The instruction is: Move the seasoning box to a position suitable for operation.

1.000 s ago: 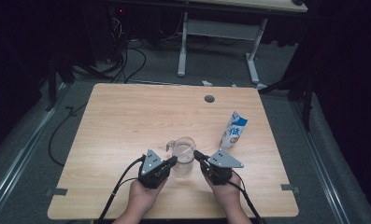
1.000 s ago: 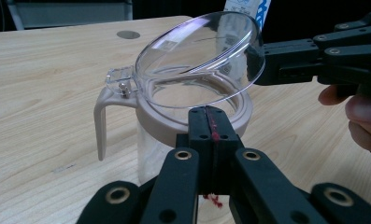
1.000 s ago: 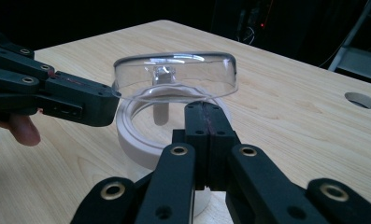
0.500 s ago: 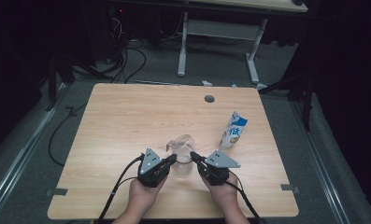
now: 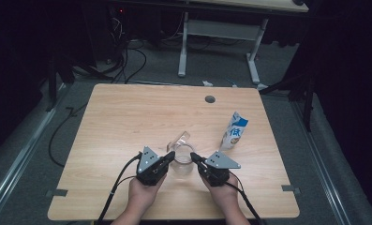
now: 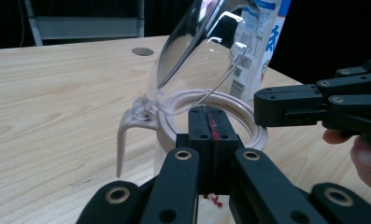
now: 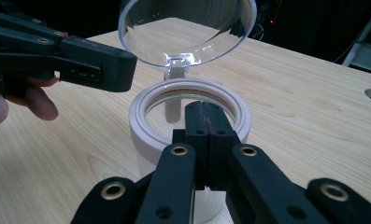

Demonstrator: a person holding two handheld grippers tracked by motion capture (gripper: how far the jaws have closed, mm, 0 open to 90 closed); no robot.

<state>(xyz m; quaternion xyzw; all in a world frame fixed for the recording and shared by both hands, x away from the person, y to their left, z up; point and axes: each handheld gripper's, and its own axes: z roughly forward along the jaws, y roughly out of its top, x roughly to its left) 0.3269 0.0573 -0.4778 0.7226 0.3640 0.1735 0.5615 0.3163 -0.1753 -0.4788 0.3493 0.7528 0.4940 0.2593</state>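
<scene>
A clear jug with a white rim (image 5: pixel 182 161) stands near the table's front edge, its clear hinged lid (image 5: pixel 180 139) tipped up and open. My left gripper (image 5: pixel 170 154) is shut, its tip against the rim's left side. My right gripper (image 5: pixel 193 156) is shut too, its tip at the rim's right side. In the left gripper view the shut jaws (image 6: pixel 206 121) sit just before the rim (image 6: pixel 248 112), under the lid (image 6: pixel 197 51); the white handle (image 6: pixel 124 135) hangs at the left. In the right gripper view the shut jaws (image 7: pixel 205 116) meet the rim (image 7: pixel 146 116), with the lid (image 7: pixel 188 28) above.
A blue and white carton (image 5: pixel 234 131) stands upright to the right of the jug and a little farther back. A round cable hole (image 5: pixel 210 99) lies near the table's far edge. The wooden table (image 5: pixel 127 117) ends close behind the hands.
Both grippers have edged slightly inward toward the jug's rim. The jug and the carton have stayed put.
</scene>
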